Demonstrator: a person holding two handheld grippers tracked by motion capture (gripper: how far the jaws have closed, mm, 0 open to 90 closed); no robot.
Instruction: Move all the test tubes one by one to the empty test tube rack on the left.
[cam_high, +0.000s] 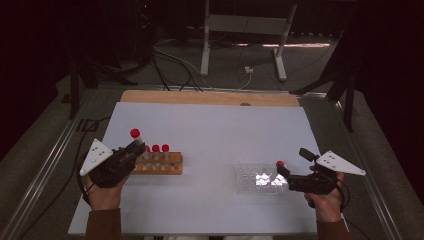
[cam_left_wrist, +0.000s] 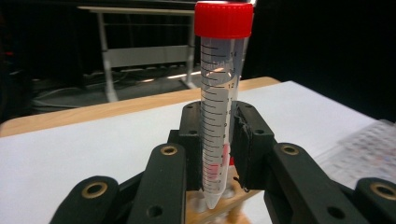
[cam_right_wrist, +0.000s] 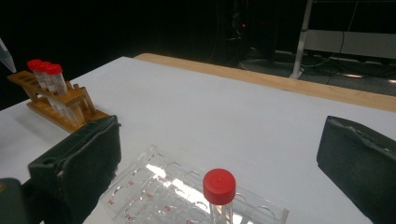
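Black jaws of the left claw (cam_left_wrist: 217, 140) rise from the bottom of the left gripper view, pressed against both sides of a graduated centrifuge tube (cam_left_wrist: 219, 102). That tube stands upright, long axis vertical, red screw cap at the top of the frame and conical tip hanging free below the pads, just above the blurred wooden rack. In the high view the left claw (cam_high: 131, 150) sits at the lower left, carrying the tube (cam_high: 136, 137) above the left end of the wooden rack (cam_high: 159, 165), where three more red-capped tubes (cam_high: 156, 150) stand in a row.

Lower right in that view, the right claw (cam_high: 292, 167) rests by the clear plastic well plate (cam_high: 257, 180). Its jaws stand wide apart with nothing between the pads, and a second red-capped tube (cam_right_wrist: 219, 191) stands upright just ahead of them at the plate's near edge.

Judging from this, the coming move is a carry across the white surface (cam_high: 210, 125) from left toward the right of the frame. The plate lies well apart from the held tube, so the left hand owns the travel, and the tube should stay vertical throughout. The right hand is far nearer the plate.
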